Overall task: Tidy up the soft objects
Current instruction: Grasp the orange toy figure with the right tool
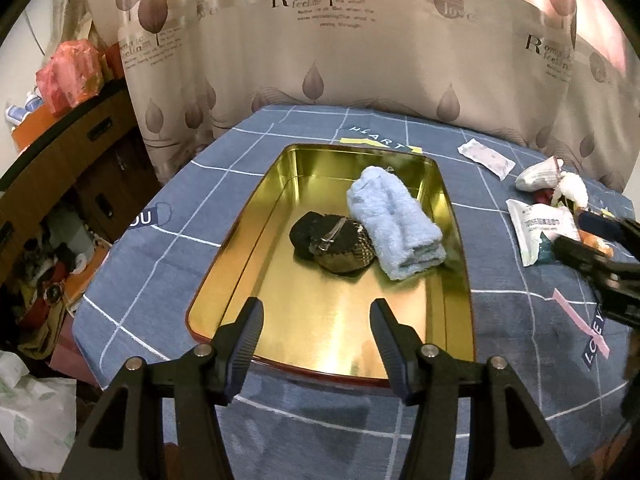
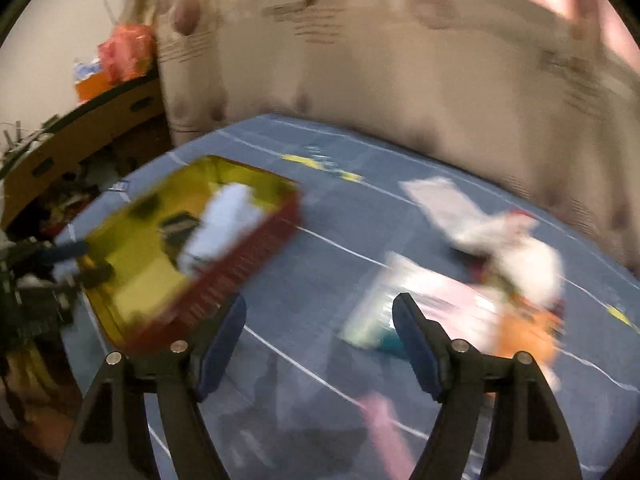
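From the left wrist view, the left gripper point(image 1: 316, 312) hangs spread and empty over the near end of a gold tin point(image 1: 248, 264) resting on a blue checked cloth point(image 1: 160, 264). Inside the tin, a folded blue towel point(image 1: 394, 224) lies touching a dark pouch point(image 1: 334, 246). Right of the tin sit a white packet point(image 1: 540, 232), a flat sachet point(image 1: 486, 158) and a white sock point(image 1: 538, 176). The cloth reads "HEART" and "LOVE", the curtain point(image 1: 360, 40) "Romantic feelings". The right gripper point(image 1: 588, 248) enters at the right edge.

Through the right wrist view, badly blurred, the right gripper point(image 2: 320, 308) is spread wide, holding nothing, above the cloth point(image 2: 320, 248) between the tin point(image 2: 132, 280), whose red outer wall shows only here, and the packet point(image 2: 380, 308). No writing is legible.
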`<action>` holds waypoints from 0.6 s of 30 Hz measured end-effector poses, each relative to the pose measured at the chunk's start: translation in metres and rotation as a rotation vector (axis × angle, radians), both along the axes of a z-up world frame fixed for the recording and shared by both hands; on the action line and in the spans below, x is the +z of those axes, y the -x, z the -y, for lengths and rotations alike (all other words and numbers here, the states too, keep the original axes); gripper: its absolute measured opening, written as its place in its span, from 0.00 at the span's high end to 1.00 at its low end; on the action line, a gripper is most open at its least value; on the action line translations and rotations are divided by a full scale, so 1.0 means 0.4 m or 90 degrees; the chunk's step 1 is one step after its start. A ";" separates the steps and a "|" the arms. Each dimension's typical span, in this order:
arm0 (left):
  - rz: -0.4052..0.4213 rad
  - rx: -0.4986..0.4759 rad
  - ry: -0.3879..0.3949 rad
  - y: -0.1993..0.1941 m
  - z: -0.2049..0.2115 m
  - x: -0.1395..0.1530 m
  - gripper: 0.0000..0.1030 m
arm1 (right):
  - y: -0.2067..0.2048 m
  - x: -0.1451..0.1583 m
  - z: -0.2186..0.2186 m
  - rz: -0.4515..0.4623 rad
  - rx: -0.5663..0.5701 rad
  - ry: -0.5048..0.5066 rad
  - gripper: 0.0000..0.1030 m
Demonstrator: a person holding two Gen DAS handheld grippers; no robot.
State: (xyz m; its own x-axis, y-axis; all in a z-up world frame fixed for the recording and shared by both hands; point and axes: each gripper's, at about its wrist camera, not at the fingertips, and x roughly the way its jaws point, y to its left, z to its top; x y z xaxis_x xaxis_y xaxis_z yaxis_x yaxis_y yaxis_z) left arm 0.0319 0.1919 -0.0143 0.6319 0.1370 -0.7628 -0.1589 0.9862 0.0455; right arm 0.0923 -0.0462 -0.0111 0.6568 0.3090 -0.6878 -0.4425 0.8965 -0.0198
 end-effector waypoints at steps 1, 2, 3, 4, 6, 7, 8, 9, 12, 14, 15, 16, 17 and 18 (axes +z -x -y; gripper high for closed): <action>0.001 -0.001 0.000 0.001 0.003 0.002 0.45 | 0.011 0.004 0.038 0.005 -0.017 0.005 0.28; 0.001 -0.001 -0.001 0.001 0.006 0.003 0.45 | 0.021 0.008 0.079 0.011 -0.037 0.013 0.27; 0.001 -0.003 -0.002 0.002 0.009 0.003 0.45 | 0.025 0.011 0.108 0.014 -0.053 0.018 0.27; 0.001 -0.005 -0.002 0.003 0.014 0.004 0.45 | 0.030 0.013 0.142 0.015 -0.071 0.020 0.27; 0.000 -0.009 -0.004 0.004 0.019 0.003 0.45 | 0.034 0.011 0.197 0.007 -0.102 0.017 0.27; 0.001 -0.012 -0.005 0.006 0.022 0.003 0.45 | 0.034 0.009 0.216 0.003 -0.116 0.015 0.27; 0.001 -0.015 -0.007 0.006 0.025 0.003 0.45 | 0.032 0.006 0.233 -0.001 -0.129 0.010 0.27; 0.000 -0.019 -0.010 0.006 0.030 0.003 0.45 | 0.030 0.003 0.245 -0.005 -0.138 0.004 0.27; 0.000 -0.026 -0.014 0.006 0.041 0.002 0.45 | 0.014 -0.013 0.271 -0.020 -0.165 -0.009 0.27; 0.000 -0.030 -0.018 0.005 0.046 0.000 0.45 | -0.004 -0.027 0.285 -0.035 -0.186 -0.025 0.27; 0.000 -0.031 -0.020 0.004 0.047 0.000 0.45 | -0.013 -0.032 0.287 -0.041 -0.195 -0.035 0.27; -0.001 -0.033 -0.021 0.003 0.049 -0.001 0.45 | -0.027 -0.040 0.289 -0.049 -0.205 -0.048 0.27; -0.001 -0.033 -0.023 0.003 0.049 -0.002 0.45 | -0.038 -0.045 0.292 -0.052 -0.214 -0.050 0.27; -0.001 -0.031 -0.024 0.002 0.049 -0.003 0.45 | -0.054 -0.054 0.292 -0.060 -0.229 -0.049 0.27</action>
State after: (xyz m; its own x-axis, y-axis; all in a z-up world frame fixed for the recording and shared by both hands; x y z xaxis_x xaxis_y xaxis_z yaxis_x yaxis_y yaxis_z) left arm 0.0311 0.1723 -0.0156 0.6371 0.1341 -0.7590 -0.1099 0.9905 0.0827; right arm 0.1138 -0.1629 -0.0326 0.6680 0.1229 -0.7339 -0.0954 0.9923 0.0793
